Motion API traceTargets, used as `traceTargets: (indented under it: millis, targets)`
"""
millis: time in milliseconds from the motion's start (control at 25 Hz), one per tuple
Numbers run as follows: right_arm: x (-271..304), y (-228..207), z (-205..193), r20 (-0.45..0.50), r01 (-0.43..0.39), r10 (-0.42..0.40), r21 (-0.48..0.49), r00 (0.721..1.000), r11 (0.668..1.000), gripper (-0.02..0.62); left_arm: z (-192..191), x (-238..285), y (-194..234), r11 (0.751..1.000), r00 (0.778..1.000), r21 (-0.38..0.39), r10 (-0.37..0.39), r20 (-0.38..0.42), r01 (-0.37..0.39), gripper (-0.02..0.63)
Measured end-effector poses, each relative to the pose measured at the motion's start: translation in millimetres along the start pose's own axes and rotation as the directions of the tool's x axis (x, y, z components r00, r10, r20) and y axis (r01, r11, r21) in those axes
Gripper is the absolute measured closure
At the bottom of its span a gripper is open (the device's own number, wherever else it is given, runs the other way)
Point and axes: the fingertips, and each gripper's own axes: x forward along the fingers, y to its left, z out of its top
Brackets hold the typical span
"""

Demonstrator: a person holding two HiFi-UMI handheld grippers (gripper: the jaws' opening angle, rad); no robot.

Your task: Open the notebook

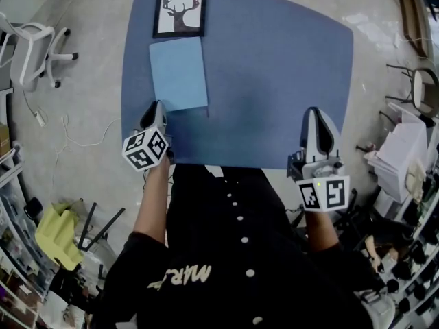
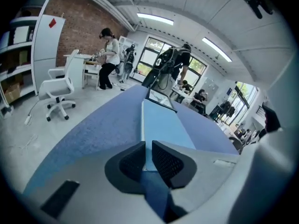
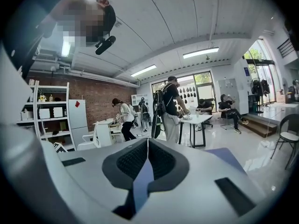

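Note:
The notebook (image 1: 178, 72), light blue and closed, lies flat on the left side of the blue table (image 1: 274, 81). My left gripper (image 1: 156, 106) has its tips at the notebook's near left corner. In the left gripper view the notebook (image 2: 163, 122) stretches away just beyond my left gripper (image 2: 148, 144), whose jaws stand side by side with only a thin slit between them and nothing held. My right gripper (image 1: 313, 112) hovers over the table's near right part, far from the notebook. In the right gripper view my right gripper (image 3: 147, 141) is shut and empty.
A framed deer picture (image 1: 180, 9) lies at the table's far left, just beyond the notebook. A white office chair (image 1: 31, 46) stands on the floor to the left. Stacked papers and clutter (image 1: 401, 160) sit to the right. People stand at desks (image 3: 170, 108) in the room behind.

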Motion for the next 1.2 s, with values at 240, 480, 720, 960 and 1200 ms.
traceTargets:
  millis: [240, 480, 720, 960, 1200]
  targets:
    - [-5.5, 2.3, 1.1, 0.003, 0.003, -0.003, -0.001, 1.000, 1.000, 0.584, 7.6, -9.6, -4.0, 1.000, 0.999, 0.004, -0.026, 0.035, 0.026, 0.580]
    - [-14.4, 1.5, 10.3, 0.031, 0.011, -0.011, -0.003, 0.999, 1.000, 0.584, 29.0, -34.5, -45.7, 0.980, 0.992, 0.187, -0.090, 0.084, 0.073, 0.589]
    - [-21.6, -0.7, 28.3, 0.078, 0.019, -0.019, 0.005, 0.997, 1.000, 0.586, 47.8, -56.0, -123.9, 0.893, 0.974, 0.429, -0.198, 0.106, 0.135, 0.592]
    - [-35.4, -17.5, 32.6, 0.101, 0.055, -0.058, 0.028, 0.993, 0.998, 0.588, 47.9, -51.1, -202.7, 0.766, 0.954, 0.613, -0.292, 0.066, 0.192, 0.592]
    - [-60.4, -62.3, 26.9, 0.100, 0.123, -0.128, 0.058, 0.987, 0.991, 0.588, 26.6, -20.8, -264.5, 0.709, 0.945, 0.661, -0.327, -0.002, 0.246, 0.592]
